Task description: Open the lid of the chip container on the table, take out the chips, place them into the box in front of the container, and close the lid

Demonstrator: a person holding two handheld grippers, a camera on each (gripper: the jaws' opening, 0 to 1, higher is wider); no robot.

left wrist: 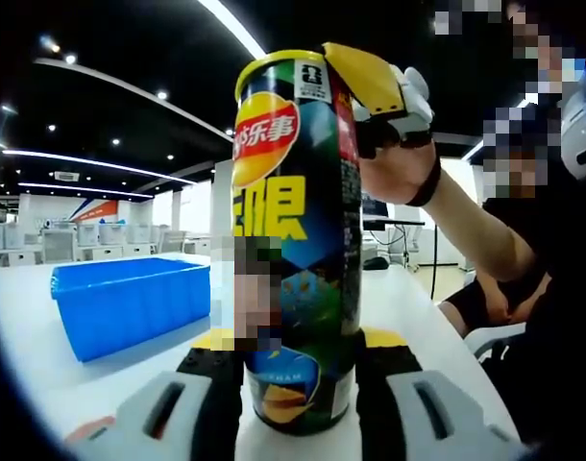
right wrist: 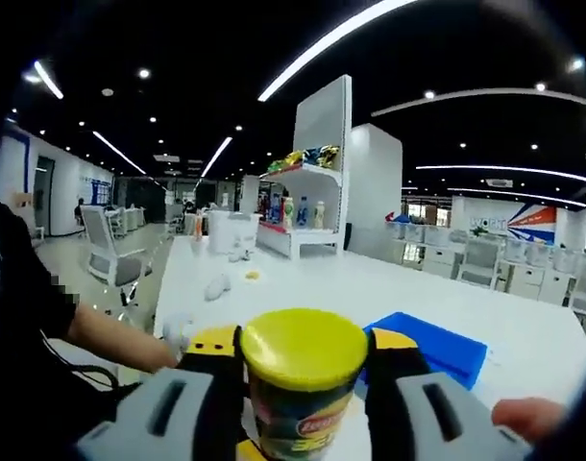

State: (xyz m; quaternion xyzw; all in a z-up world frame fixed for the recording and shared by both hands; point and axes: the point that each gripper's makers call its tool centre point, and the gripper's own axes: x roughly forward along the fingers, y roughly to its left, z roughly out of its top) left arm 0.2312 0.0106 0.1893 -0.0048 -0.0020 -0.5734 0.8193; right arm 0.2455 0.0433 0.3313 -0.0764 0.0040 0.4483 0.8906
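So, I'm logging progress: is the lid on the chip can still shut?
Shut. The round yellow plastic lid sits flat on the tall green chip can, which stands upright between both hand-held grippers' jaws.

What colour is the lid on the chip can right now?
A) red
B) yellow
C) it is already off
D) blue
B: the lid is yellow and sits on top of the can, with the right hand-held gripper closed around it just below the lid.
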